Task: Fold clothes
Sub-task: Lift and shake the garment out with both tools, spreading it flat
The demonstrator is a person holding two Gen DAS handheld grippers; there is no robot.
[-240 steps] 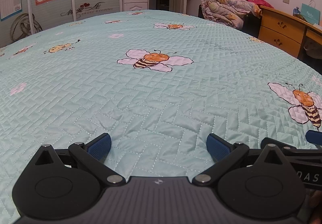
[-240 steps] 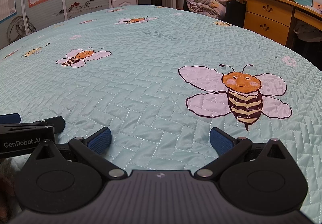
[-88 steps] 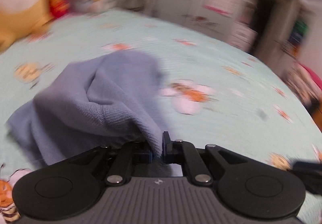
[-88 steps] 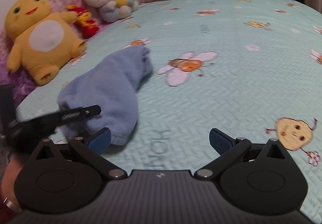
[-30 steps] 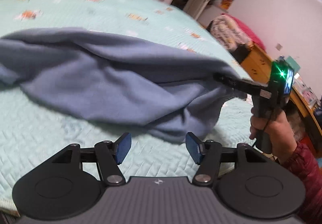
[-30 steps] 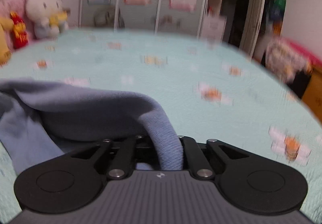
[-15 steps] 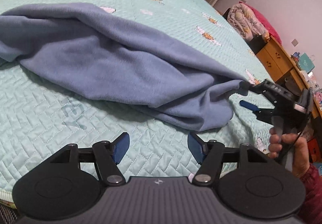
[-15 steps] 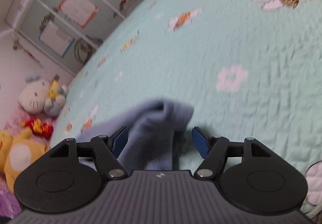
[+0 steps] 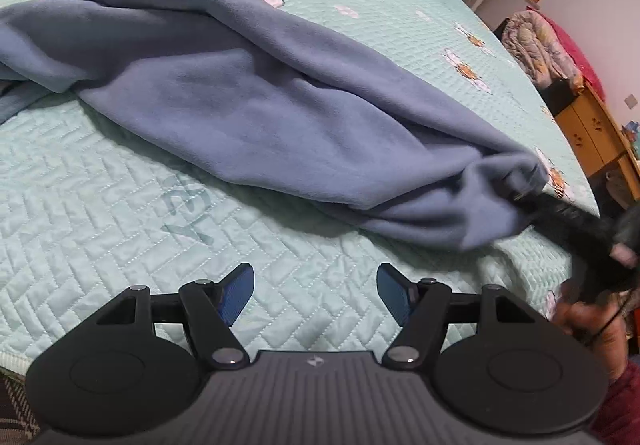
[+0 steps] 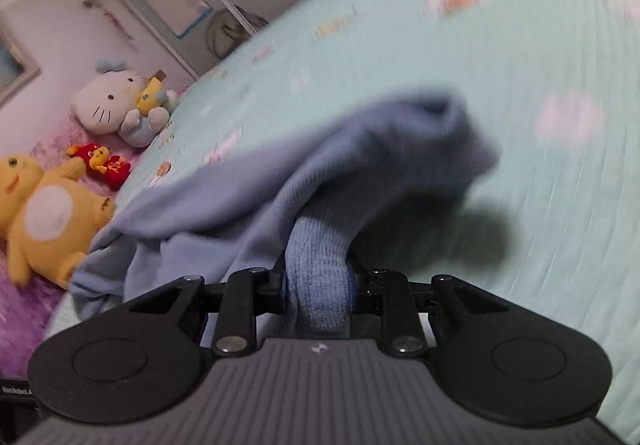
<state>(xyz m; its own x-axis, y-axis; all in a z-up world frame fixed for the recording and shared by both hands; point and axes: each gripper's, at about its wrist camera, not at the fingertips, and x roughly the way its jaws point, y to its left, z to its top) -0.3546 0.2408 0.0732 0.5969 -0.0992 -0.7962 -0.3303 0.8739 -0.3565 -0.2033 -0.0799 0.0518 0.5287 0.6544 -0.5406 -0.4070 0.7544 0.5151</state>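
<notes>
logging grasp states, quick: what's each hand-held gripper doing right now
Left hand-held gripper: open, holding nothing, above the bedspread.
Right hand-held gripper: closed on a bunched edge of the blue garment.

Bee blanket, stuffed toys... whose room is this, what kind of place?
Most likely a bedroom at home: a bed with a bee-print quilt, plush toys by its head, and a wooden dresser beside it. Whose room can't be told. A blue garment lies across the quilt.
</notes>
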